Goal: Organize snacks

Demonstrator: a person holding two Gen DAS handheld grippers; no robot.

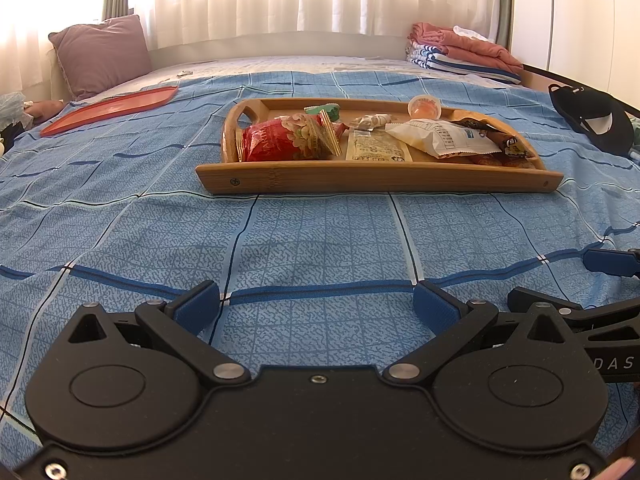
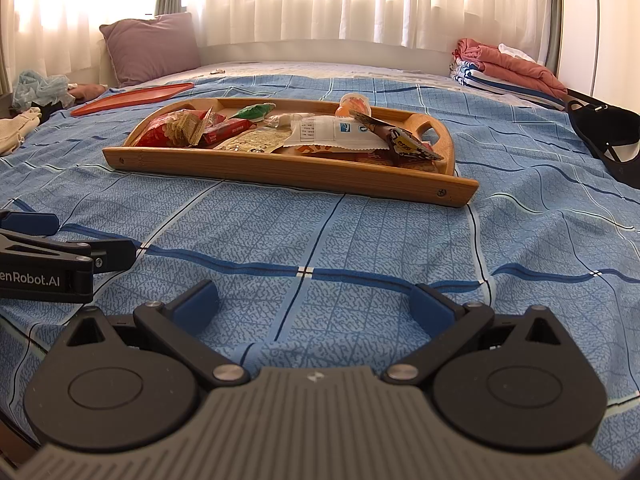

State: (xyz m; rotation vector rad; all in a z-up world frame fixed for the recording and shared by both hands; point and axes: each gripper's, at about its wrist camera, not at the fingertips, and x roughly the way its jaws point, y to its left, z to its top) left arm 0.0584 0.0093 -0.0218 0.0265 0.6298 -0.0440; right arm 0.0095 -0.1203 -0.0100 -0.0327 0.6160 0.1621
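Left view: our left gripper (image 1: pixel 316 306) gapes wide, empty; tray (image 1: pixel 376 178) of snacks (image 1: pixel 288 138) at centre; right edge cuts off cap (image 1: pixel 596 118).
Right view: our right gripper (image 2: pixel 314 304) wide, empty; tray (image 2: pixel 280 170) centre-left, labels illegible.

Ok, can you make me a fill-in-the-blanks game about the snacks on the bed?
1. The snacks lie in a ____ tray.
2. The flat tray near the pillow is ____.
3. Both the left gripper and the right gripper are ____.

Missing words: wooden; red; open
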